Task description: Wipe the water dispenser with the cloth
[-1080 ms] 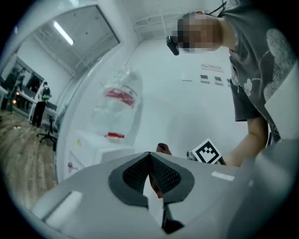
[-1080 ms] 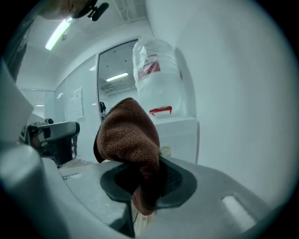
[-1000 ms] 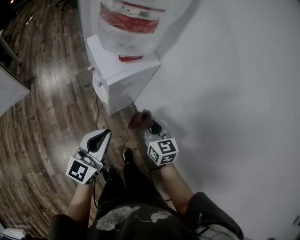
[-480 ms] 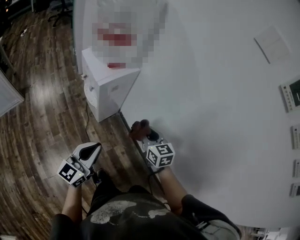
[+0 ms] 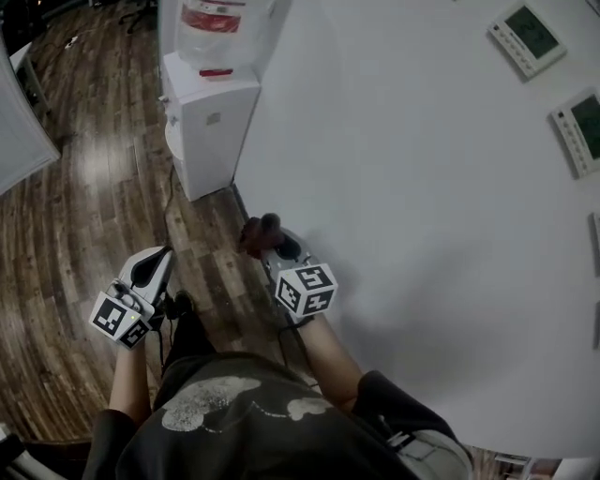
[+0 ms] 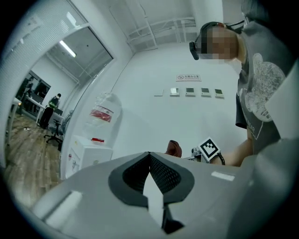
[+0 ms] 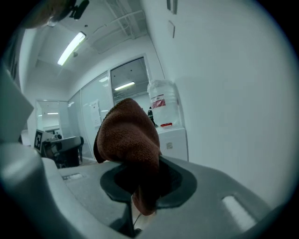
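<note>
The white water dispenser (image 5: 208, 122) stands against the wall at the top of the head view, with a clear bottle with a red label (image 5: 214, 21) on top; it also shows in the left gripper view (image 6: 88, 154) and the right gripper view (image 7: 172, 140). My right gripper (image 5: 267, 239) is shut on a brown cloth (image 5: 259, 231), held low beside the wall, well short of the dispenser. The cloth (image 7: 131, 140) bulges out of the jaws. My left gripper (image 5: 155, 267) is shut and holds nothing, low over the floor.
A white wall (image 5: 403, 206) runs along the right with small panels (image 5: 525, 36) mounted on it. Wood flooring (image 5: 84, 216) spreads to the left. A dark cable (image 5: 171, 202) runs along the floor by the dispenser. A person (image 6: 53, 105) stands far off in an office area.
The view has pulled back from the dispenser, which now sits farther up and smaller. Both grippers stay low, the left drifting left; the cloth remains in the right jaws.
</note>
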